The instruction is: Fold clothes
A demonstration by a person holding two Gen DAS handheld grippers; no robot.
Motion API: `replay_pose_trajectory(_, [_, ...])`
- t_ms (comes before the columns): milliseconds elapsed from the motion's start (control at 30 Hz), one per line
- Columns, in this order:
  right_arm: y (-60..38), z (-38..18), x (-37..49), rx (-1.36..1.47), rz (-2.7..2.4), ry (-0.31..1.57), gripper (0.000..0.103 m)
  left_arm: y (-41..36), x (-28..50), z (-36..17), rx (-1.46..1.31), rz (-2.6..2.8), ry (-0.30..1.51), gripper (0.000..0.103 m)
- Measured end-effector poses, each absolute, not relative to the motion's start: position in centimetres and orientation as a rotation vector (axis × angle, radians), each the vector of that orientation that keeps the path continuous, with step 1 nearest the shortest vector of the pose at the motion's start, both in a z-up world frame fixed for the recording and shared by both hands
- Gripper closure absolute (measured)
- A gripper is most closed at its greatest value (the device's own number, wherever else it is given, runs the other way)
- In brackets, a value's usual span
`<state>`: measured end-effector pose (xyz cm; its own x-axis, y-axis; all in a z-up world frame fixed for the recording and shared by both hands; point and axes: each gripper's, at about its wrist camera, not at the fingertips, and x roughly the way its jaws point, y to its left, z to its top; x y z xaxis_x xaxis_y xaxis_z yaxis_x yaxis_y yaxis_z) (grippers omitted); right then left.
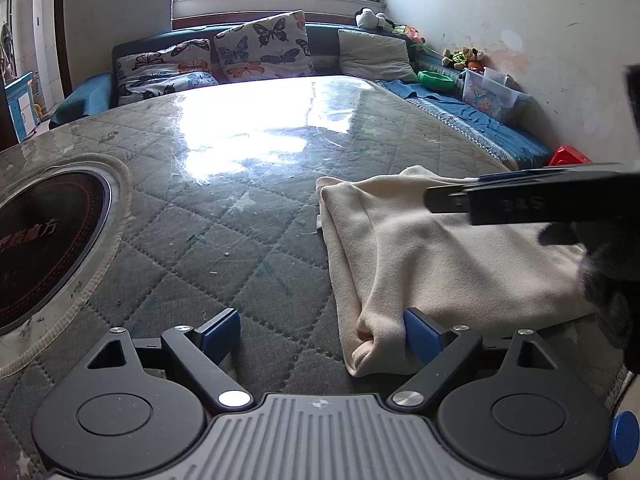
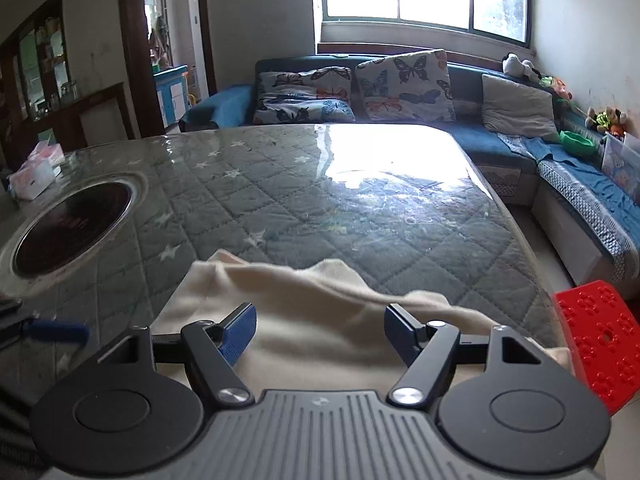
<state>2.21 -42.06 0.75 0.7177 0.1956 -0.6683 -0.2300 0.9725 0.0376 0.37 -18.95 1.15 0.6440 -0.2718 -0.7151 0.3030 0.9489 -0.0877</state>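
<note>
A cream garment lies folded on the quilted table top, near its right front corner. My left gripper is open, low over the table, with the garment's near left corner beside its right finger. My right gripper is open above the garment, which bunches up in a ridge just beyond its fingers. In the left wrist view the right gripper reaches in from the right over the garment.
A round black hotplate is set into the table at the left. A tissue pack lies at the far left. A blue sofa with butterfly cushions stands behind. A red stool stands right of the table edge.
</note>
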Motion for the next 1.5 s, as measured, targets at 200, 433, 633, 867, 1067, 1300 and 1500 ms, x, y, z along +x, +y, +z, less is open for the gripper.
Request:
replay_pose_trajectory(200, [-41.6,0.1,3.3,-0.067,0.226,0.746,0.030,-18.8,0.4,1.3,0.040,-0.328,0.810,0.013])
replay_pose_trajectory(433, [-42.3,1.8,0.4,-0.084,0.223,0.704,0.023,-18.7,0.1,1.7,0.038,-0.328,0.800,0.013])
replay_pose_trajectory(633, [-43.3,2.4,-3.8,-0.073,0.193,0.682,0.015,-18.5,-0.6,2.0,0.037,-0.331,0.786,0.013])
replay_pose_trajectory(867, [-43.8,2.2,-8.2,-0.060,0.137,0.680,0.003,-18.5,-1.7,2.3,0.045,-0.349,0.769,0.008])
replay_pose_trajectory(1067, [-43.4,1.7,-10.0,-0.083,0.088,0.691,0.000,-18.7,-2.8,2.5,0.062,-0.367,0.756,0.004])
replay_pose_trajectory(1300, [-43.0,1.1,-11.6,-0.084,0.049,0.700,0.000,-18.6,-4.0,2.4,0.069,-0.370,0.750,0.003])
replay_pose_trajectory(1500, [-42.7,0.8,-12.4,-0.051,0.042,0.696,0.000,-18.6,-4.8,2.4,0.076,-0.374,0.741,0.003])
